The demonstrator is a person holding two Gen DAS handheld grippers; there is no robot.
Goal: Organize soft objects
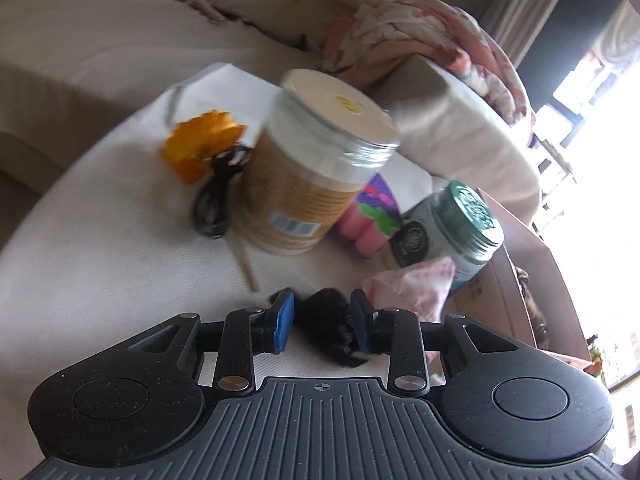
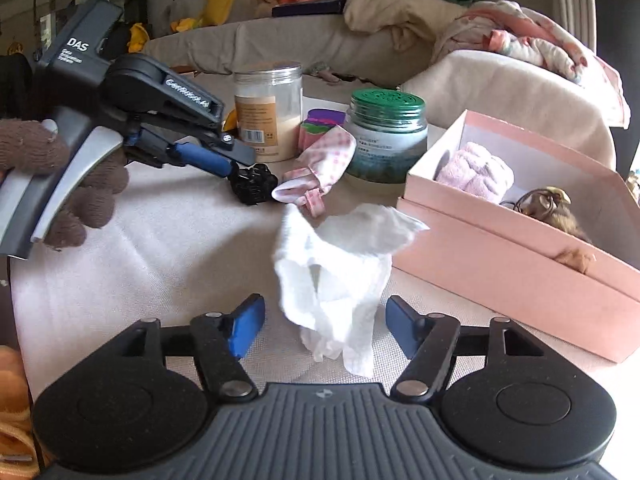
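Note:
My left gripper [image 1: 322,312] is shut on a small black fuzzy item [image 1: 326,322], held just above the pale cushion top [image 1: 120,260]. The right wrist view shows that gripper [image 2: 244,168] at left, in a brown-gloved hand [image 2: 32,152], with the black item [image 2: 254,184] at its tip. A pink checked cloth [image 2: 328,156] lies right beside it. My right gripper [image 2: 326,320] is open. A crumpled white cloth [image 2: 340,264] stands between its blue pads [image 2: 248,324], and neither pad touches it. To the right, an open pink box [image 2: 520,248] holds a lilac towel [image 2: 476,172] and a brown item [image 2: 548,204].
A clear jar with an orange label [image 1: 316,168] and a green-lidded jar [image 1: 460,224] stand behind the cloths. An orange flower [image 1: 200,144], a black cable [image 1: 216,200] and a pink-purple toy [image 1: 372,216] lie near them. Sofa cushions with piled fabrics [image 2: 520,48] rise behind.

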